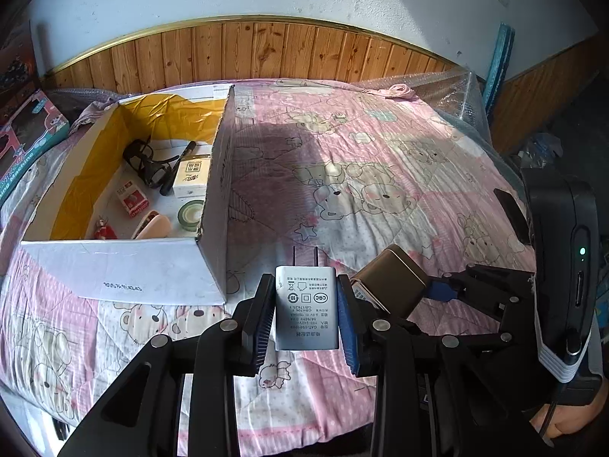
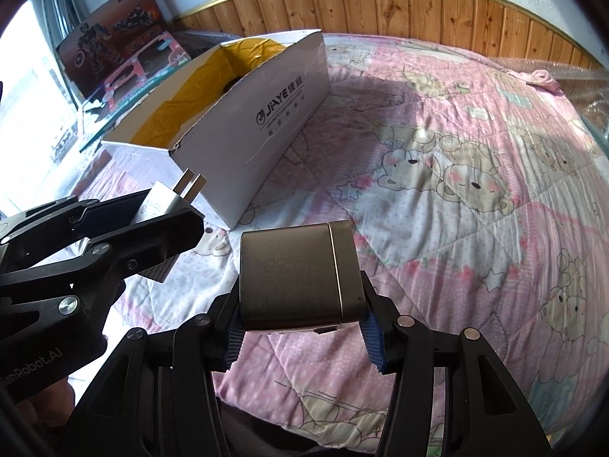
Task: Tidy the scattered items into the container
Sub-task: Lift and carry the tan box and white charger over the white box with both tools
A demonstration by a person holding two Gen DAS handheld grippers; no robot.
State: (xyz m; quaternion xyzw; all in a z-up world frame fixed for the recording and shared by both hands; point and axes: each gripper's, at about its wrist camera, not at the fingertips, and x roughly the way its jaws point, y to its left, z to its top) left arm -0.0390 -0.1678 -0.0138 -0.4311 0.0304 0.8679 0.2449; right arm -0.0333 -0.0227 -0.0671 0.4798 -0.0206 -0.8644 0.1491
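My left gripper [image 1: 306, 304] is shut on a white plug charger [image 1: 306, 306], prongs pointing away, held above the bed just right of the white cardboard box [image 1: 125, 266]. My right gripper [image 2: 300, 327] is shut on a bronze metal case [image 2: 297, 276]. That case [image 1: 392, 280] appears in the left wrist view close beside the charger. From the right wrist camera the left gripper [image 2: 160, 205] with the charger [image 2: 167, 196] hangs near the box's [image 2: 243, 125] front corner. Inside the box lie glasses [image 1: 146, 162], a black marker [image 1: 177, 167], small packets and a tape roll [image 1: 191, 211].
A pink quilt [image 1: 380, 160] with bear prints covers the bed. A dark flat object [image 1: 512, 213] lies on it at the right. Toy boxes [image 2: 125, 45] stand behind the cardboard box by the wooden wall panel [image 1: 266, 53]. Bubble wrap [image 1: 460, 103] lines the far right edge.
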